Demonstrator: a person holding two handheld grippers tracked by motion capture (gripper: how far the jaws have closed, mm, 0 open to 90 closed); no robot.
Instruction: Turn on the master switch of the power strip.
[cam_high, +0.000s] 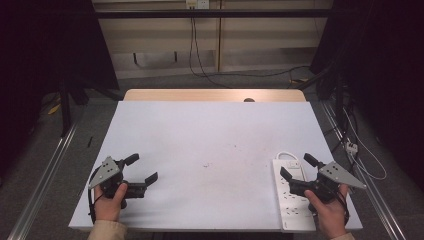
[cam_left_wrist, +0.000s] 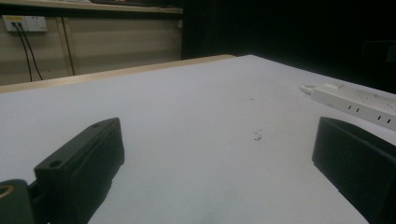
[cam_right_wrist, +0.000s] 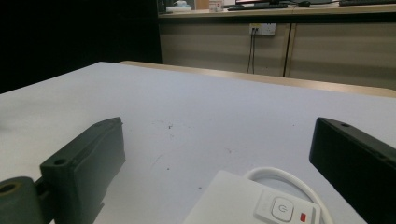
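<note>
The white table (cam_high: 210, 150) was mostly bare, with a power strip (cam_high: 292, 200) lying at its near right edge under the right gripper (cam_high: 296, 170). That gripper and the left gripper (cam_high: 142, 169) both had jaws spread wide, holding nothing. I'd guess grabbing the strip squarely across its width works best. No readable labels, just 1 power button (cam_right_wrist: 282, 205).

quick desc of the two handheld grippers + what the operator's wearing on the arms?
Both are black two-jaw units. The left gripper and right gripper each carry a grey three-cornered plate with small holes on top, and a black cable loops at each wrist. The jaws are blocky matte-black bars with small round screw holes near the tips. The left hand and right hand emerge from tan sleeves.
</note>
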